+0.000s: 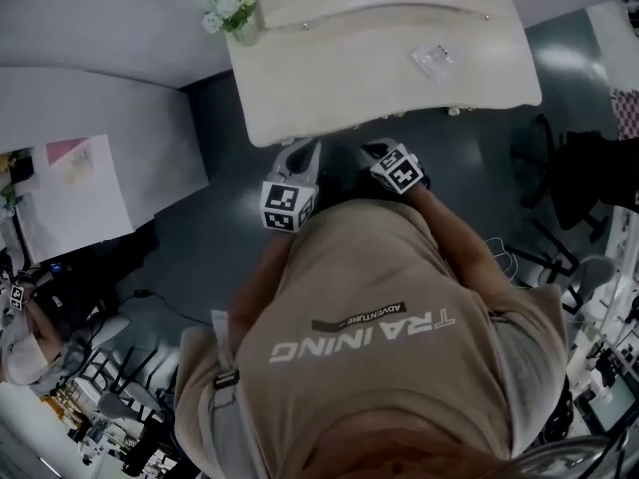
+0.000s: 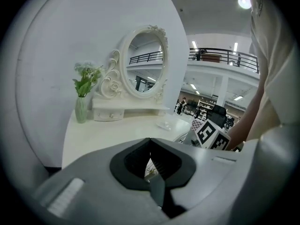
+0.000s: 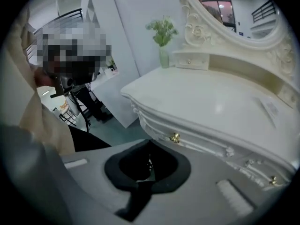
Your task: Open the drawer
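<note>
Person: someone in a beige T-shirt (image 1: 399, 297) is standing right under the head camera, leaning toward a white dressing table (image 1: 329, 78) and holding one tong in each hand.
Left gripper (image 1: 303, 153): it is hovering at the near edge of the table, at the left of the head view. In its own view its dark jaws are resting together with only a sliver of light between them, gripping nothing.
Right gripper (image 1: 375, 151): it is hovering just beside the left one, at the same table edge. Its jaws are also sitting closed on nothing.
Drawer (image 3: 201, 144): it is lying in the carved front band beneath the tabletop and is looking closed, flush with the front. Its small gold knob (image 3: 174, 137) is showing just above and to the right of the right gripper's jaw tips; whether they are touching it is unclear.
Second knob (image 3: 273, 179): another gold knob is sitting farther right along the same front.
Tabletop: a green vase of pale flowers (image 1: 232, 8) is standing at the back left corner, and a small clear packet (image 1: 434, 60) is lying toward the right.
Mirror (image 2: 145, 62): an oval mirror in an ornate white frame is rising at the back of the table.
</note>
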A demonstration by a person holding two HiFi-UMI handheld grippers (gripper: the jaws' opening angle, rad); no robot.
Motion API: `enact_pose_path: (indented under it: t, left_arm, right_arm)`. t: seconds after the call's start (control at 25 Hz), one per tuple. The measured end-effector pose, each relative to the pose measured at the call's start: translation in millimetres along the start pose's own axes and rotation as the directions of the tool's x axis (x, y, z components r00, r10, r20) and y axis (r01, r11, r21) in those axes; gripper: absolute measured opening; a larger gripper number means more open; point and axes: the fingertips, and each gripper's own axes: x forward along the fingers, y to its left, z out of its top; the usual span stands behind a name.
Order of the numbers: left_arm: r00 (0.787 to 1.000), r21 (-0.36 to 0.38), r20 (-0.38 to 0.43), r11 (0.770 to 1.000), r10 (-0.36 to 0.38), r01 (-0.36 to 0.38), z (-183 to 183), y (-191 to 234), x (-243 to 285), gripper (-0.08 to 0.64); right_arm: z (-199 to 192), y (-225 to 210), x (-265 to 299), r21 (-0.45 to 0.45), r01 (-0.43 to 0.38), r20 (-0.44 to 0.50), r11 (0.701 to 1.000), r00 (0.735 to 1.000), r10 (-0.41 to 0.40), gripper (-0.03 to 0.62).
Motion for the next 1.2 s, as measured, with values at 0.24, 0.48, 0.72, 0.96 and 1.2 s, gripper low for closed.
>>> enact_pose_path:
  t: [0.24, 0.48, 0.72, 0.96, 1.2]
  left_arm:
    - [0.999, -0.018, -0.025, 0.999, 0.031, -0.031, -0.6, 16.5, -10.6, 0.008]
    - [0.995, -0.034, -0.074, 0.997, 0.069, -0.072, -4.8, 24.3, -3.1, 0.008]
    - [0.986, -0.081, -0.116, 0.989, 0.118, -0.128, -12.3, 37.0, 14.4, 0.008]
    - [0.982, -0.115, -0.128, 0.981, 0.142, -0.157, -13.5, 36.8, 21.7, 0.006]
    - [0.971, -0.115, -0.106, 0.967, 0.217, -0.228, -7.9, 52.1, 4.1, 0.008]
  right_arm:
    - [-17.1, -31.9, 30.1, 0.109, 0.083, -0.027, 0.991, 0.996, -0.081, 0.003]
    - [-21.2, -60.0, 65.6, 0.213, 0.093, -0.049, 0.973, 0.995, -0.084, 0.156]
    - [-15.2, -81.3, 88.6, 0.226, 0.124, -0.071, 0.966, 0.991, -0.11, 0.156]
    - [-14.0, -95.2, 106.4, 0.259, 0.141, -0.083, 0.955, 0.989, -0.123, 0.155]
    - [-15.0, -94.0, 109.4, 0.264, 0.165, -0.115, 0.95, 0.984, -0.139, 0.137]
